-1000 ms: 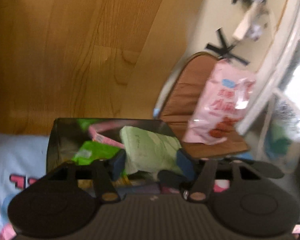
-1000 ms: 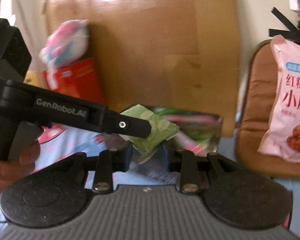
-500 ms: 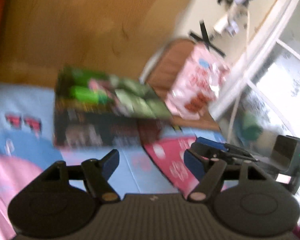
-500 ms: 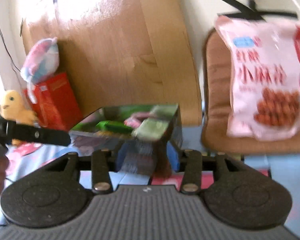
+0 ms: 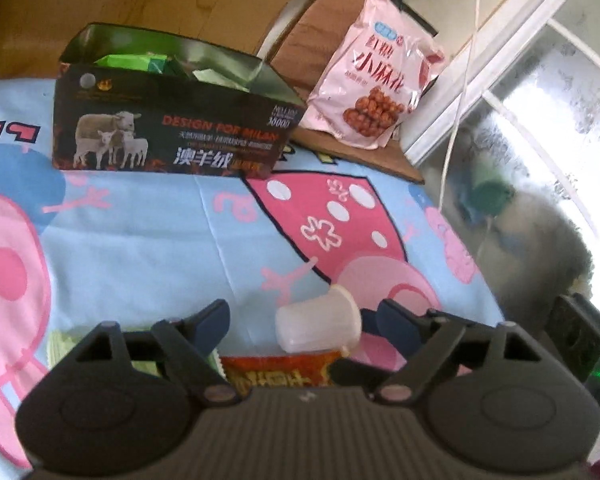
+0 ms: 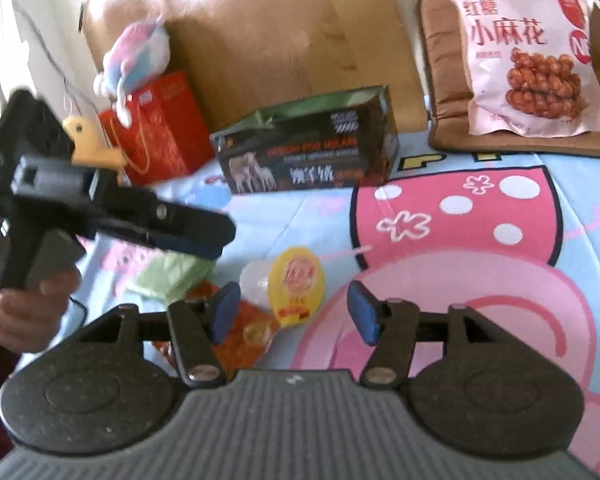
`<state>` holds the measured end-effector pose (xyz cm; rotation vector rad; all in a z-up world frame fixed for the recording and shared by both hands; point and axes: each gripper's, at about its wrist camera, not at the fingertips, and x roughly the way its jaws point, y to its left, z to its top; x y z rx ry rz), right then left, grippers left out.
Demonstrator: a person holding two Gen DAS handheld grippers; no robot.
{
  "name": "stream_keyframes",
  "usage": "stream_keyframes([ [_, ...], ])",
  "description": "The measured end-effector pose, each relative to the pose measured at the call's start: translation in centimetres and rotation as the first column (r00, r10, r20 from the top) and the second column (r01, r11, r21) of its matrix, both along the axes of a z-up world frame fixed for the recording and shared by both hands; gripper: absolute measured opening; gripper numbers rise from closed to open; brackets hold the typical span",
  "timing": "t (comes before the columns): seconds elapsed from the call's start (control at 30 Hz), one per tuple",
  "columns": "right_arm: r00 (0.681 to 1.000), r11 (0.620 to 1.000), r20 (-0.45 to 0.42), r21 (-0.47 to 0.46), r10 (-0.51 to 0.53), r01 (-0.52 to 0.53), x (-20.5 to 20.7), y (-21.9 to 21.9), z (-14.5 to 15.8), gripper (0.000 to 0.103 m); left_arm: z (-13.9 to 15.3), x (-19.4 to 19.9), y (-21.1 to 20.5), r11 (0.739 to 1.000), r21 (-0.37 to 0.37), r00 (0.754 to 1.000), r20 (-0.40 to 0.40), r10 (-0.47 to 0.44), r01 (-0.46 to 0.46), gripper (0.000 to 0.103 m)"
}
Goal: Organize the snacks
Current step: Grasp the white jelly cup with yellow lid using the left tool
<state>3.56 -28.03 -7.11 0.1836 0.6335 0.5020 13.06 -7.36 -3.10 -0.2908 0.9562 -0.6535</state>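
Only right wrist view shows red bag [image 6: 162,128], plush toy [image 6: 134,60].

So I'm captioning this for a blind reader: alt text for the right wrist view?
The right claw hangs open over a jelly cup lying on its side on a cartoon bedsheet. To the left a hand holds the left claw above a green packet; behind stands an open black box.

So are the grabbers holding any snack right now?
No. The left gripper and right gripper are both open, jaws just widening. The jelly cup lies loose on the bedsheet.
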Motion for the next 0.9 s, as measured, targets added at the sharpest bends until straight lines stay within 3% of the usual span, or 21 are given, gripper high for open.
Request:
stream_keyframes([
  [0.13,0.999,0.997,0.033,-0.073,0.001,0.001,0.4,1.5,-1.1,0.061,-1.5,0.3,-1.3,1.0,-0.002,0.998,-0.056,-0.023,0.023,0.07],
  [0.17,0.999,0.996,0.04,-0.085,0.007,-0.004,0.6,1.7,-1.1,0.061,-1.4,0.1,-1.6,1.0,0.001,0.999,-0.035,-0.027,0.027,0.06],
  [0.23,0.998,0.994,0.054,-0.108,0.014,-0.009,0.9,2.4,-1.2,0.053,-1.4,-0.1,-2.3,0.999,0.047,0.999,-0.022,-0.026,0.027,0.051],
  [0.4,0.993,0.983,0.115,-0.184,0.026,-0.004,0.9,4.0,-1.0,0.037,-0.6,0.4,-1.2,0.998,0.063,1.0,-0.01,0.022,-0.022,0.051],
  [0.43,0.992,0.984,0.123,-0.179,0.029,-0.007,1.1,4.0,-0.8,0.033,0.0,0.5,-0.8,0.998,0.055,0.999,0.003,0.036,-0.036,0.051],
  [0.5,0.989,0.986,0.144,-0.167,0.02,0.004,1.8,4.0,-0.1,0.017,1.4,0.7,0.1,0.998,0.029,0.998,0.042,0.048,-0.05,0.051],
  [0.57,0.987,0.988,0.162,-0.154,0.02,0.006,3.3,4.1,0.8,0.014,2.7,1.5,0.5,0.999,-0.002,0.997,0.074,0.037,-0.037,0.046],
  [0.63,0.985,0.995,0.17,-0.098,0.042,-0.026,4.7,4.5,1.6,0.005,3.8,2.5,0.5,0.999,-0.025,0.996,0.09,0.022,-0.02,0.048],
  [0.67,0.982,0.996,0.185,-0.079,0.046,-0.032,5.3,4.8,2.2,0.003,4.6,3.0,0.2,1.0,-0.001,0.991,0.134,0.028,-0.028,0.047],
  [0.73,0.967,0.992,0.251,-0.129,0.028,0.004,6.6,6.1,3.1,0.003,6.2,3.8,-0.2,0.999,0.039,0.977,0.21,0.029,-0.038,0.047],
  [0.9,0.958,0.996,0.286,-0.079,-0.011,0.035,8.1,4.0,3.2,0.008,7.0,4.8,2.7,0.994,-0.002,0.958,0.266,0.105,-0.109,0.049],
])
